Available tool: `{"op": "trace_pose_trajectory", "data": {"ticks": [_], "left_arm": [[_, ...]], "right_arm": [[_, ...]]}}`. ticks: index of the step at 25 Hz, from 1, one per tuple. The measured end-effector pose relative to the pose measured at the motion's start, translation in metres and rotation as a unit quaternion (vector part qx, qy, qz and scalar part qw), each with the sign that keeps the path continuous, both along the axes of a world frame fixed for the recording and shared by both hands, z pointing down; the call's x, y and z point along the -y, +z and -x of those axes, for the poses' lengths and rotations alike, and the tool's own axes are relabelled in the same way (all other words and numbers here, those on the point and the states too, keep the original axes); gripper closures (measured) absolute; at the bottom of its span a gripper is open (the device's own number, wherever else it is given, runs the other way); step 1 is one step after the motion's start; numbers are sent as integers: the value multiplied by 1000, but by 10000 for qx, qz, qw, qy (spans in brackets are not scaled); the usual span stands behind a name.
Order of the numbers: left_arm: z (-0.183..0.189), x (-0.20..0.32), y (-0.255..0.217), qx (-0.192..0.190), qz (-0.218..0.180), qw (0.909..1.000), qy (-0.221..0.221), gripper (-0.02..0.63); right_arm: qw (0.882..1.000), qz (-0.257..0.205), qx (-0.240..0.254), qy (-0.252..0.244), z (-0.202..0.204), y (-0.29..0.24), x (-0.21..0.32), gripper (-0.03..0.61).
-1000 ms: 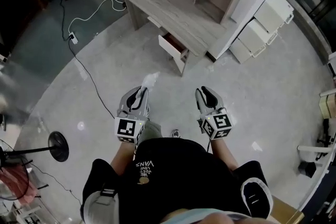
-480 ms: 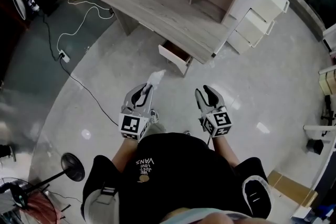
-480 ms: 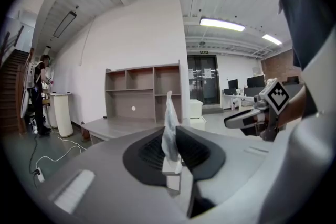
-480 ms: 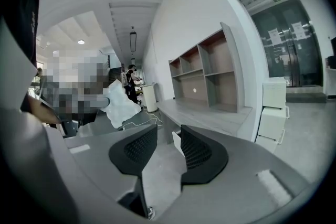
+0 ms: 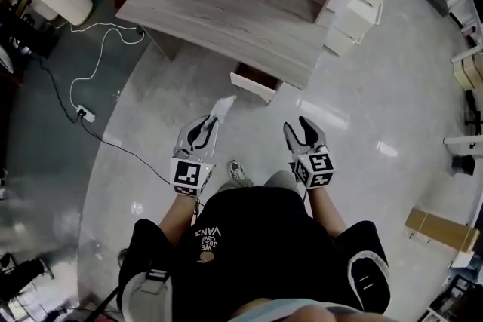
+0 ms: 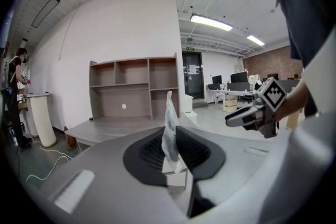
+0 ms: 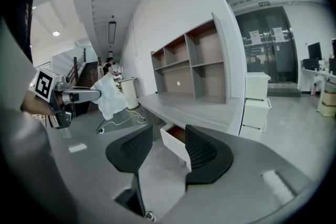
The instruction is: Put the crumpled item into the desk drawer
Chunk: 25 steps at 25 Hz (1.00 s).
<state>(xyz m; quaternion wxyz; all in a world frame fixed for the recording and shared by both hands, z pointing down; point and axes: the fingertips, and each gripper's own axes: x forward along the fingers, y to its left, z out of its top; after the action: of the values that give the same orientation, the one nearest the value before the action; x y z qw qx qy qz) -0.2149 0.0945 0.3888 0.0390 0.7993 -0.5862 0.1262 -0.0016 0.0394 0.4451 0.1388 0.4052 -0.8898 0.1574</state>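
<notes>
My left hand-held gripper [image 5: 208, 124] is clenched on the crumpled item [image 5: 223, 108]. It pinches the lower end so the rest stands clear of the jaws, pointing at the drawer [image 5: 254, 81], which hangs open under the counter [image 5: 219, 11], well ahead. My right hand-held gripper [image 5: 305, 129] is empty, jaws opening, probably kept free to steady the drawer. The drawer's inside is mostly hidden behind its white front. I cannot tell whether the item is paper or film.
</notes>
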Motion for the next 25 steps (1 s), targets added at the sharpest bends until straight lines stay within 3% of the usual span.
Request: {"op": "trace_pose_trajectory", "data": {"ticks": [9,18,25], "left_arm": [[20,43,28,454,124,9981,386,518],[4,87,57,1216,285,9902,629,518],[-5,111,94,1701,635,9809,695,518]], "right_arm": [[9993,143,-103,330,14,27,15,391],[9985,415,-355,-12,17,68,48,391],[9955,774,-524,-162,16,113,74,367]]}}
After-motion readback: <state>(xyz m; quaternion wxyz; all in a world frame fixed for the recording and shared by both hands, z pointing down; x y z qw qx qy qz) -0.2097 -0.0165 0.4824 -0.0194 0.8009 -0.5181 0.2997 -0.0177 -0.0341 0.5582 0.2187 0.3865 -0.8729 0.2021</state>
